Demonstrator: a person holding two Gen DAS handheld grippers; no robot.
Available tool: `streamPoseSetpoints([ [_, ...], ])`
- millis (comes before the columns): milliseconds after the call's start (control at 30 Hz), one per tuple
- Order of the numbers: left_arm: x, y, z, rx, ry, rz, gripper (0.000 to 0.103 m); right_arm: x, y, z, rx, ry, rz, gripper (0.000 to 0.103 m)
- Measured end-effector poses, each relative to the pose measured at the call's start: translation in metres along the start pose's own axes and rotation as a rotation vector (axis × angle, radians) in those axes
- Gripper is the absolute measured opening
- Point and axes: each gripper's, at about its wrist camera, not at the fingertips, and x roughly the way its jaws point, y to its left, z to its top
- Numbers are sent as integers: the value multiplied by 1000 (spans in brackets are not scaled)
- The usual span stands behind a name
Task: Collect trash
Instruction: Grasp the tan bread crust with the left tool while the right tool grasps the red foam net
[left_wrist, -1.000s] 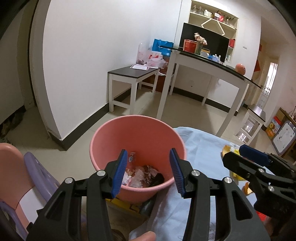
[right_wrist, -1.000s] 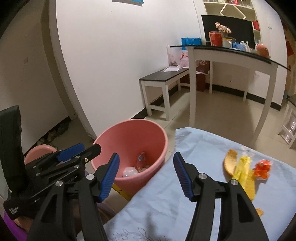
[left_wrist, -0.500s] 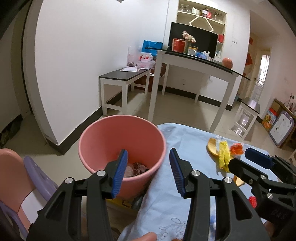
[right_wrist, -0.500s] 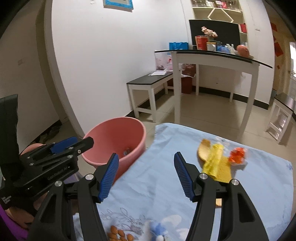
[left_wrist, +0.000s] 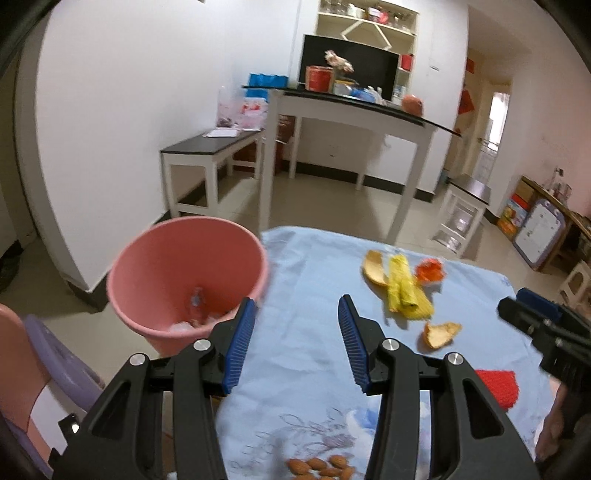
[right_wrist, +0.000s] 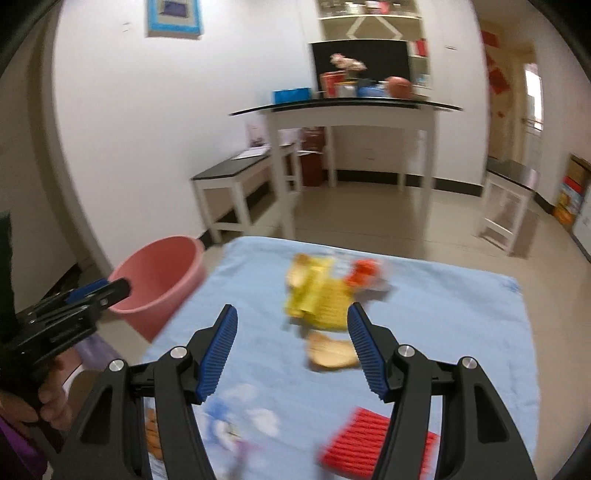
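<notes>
Both grippers are hanging wide apart and empty over the blue cloth (left_wrist: 310, 302) on the tabletop. We are holding the left gripper (left_wrist: 297, 341) low at the cloth's left edge, with the pink bucket (left_wrist: 184, 280) just ahead and to its left, beside the tabletop, a few bits of trash lying in its bottom. Out ahead and to the right of this gripper, the yellow wrapper (left_wrist: 404, 290) is lying between a curl of orange peel (left_wrist: 373, 267) and a crumpled red wrapper (left_wrist: 430, 271); a second peel piece (left_wrist: 441, 334) is sitting nearer, well right of our fingers. Some almonds (left_wrist: 321, 467) are resting close under the left gripper. We are aiming the right gripper (right_wrist: 291, 349) at the pile: the near peel is lying just ahead between its fingers, slightly right of centre, and the yellow wrapper sits just beyond. A red knitted piece (right_wrist: 369, 439) is lying near its right finger.
</notes>
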Motion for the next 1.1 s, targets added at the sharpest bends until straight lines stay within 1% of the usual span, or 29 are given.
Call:
streamPoseSetpoints([
  [133, 9, -24, -11, 36, 38, -70, 47, -7, -42, -14, 56, 13, -70, 61],
  [233, 15, -45, -21, 75, 74, -123, 47, -10, -71, -31, 103, 44, -114, 61],
  [400, 20, -80, -31, 164, 92, -169, 47, -13, -93, -57, 136, 94, -146, 61],
  [533, 28, -98, -38, 197, 115, -206, 47, -12, -99, -80, 152, 159, -134, 61],
  [667, 43, -110, -41, 200, 154, -237, 47, -2, -100, -97, 158, 229, -119, 61],
  [833, 64, -125, -39, 192, 197, -252, 47, 10, -98, -99, 176, 276, -63, 61],
  [967, 84, -136, -37, 184, 227, -238, 47, 19, -94, -100, 161, 302, -49, 61],
  [1033, 96, -139, -35, 178, 243, -225, 47, 22, -93, -99, 162, 310, -36, 59],
  [1100, 104, -144, -34, 181, 251, -211, 47, 23, -92, -98, 158, 314, -28, 50],
])
